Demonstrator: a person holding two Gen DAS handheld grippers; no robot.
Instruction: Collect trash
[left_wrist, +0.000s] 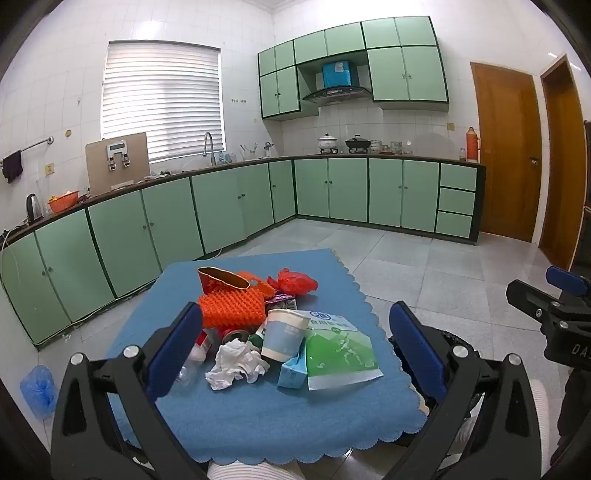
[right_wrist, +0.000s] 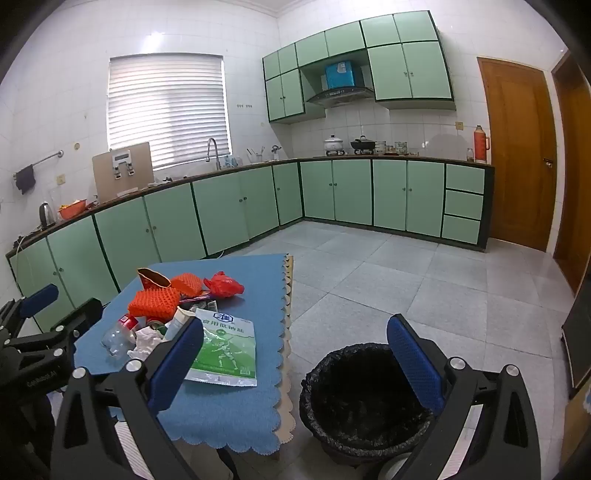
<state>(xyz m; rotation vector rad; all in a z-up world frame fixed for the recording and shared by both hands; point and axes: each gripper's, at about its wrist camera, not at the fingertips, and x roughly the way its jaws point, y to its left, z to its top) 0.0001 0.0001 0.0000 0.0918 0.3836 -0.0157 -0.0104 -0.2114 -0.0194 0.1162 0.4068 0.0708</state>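
A heap of trash lies on a small table under a blue cloth (left_wrist: 258, 417): crumpled white tissue (left_wrist: 238, 363), a paper cup (left_wrist: 282, 334), a green-and-white packet (left_wrist: 338, 352), a light blue carton (left_wrist: 293, 373), orange foam netting (left_wrist: 232, 308), a red plastic bag (left_wrist: 295, 282) and a clear bottle (right_wrist: 118, 334). My left gripper (left_wrist: 295, 347) hovers open before the heap, nothing between its fingers. My right gripper (right_wrist: 295, 358) is open too, above the gap between the table's edge and a black-lined bin (right_wrist: 365, 398) on the floor. The packet (right_wrist: 225, 349) lies nearest that bin.
The table stands on a grey tiled floor (right_wrist: 406, 280) in a kitchen. Green cabinets (left_wrist: 332, 192) run along the left and far walls, with wooden doors (left_wrist: 509, 155) at the right. A blue plastic bag (left_wrist: 37, 384) lies on the floor left of the table.
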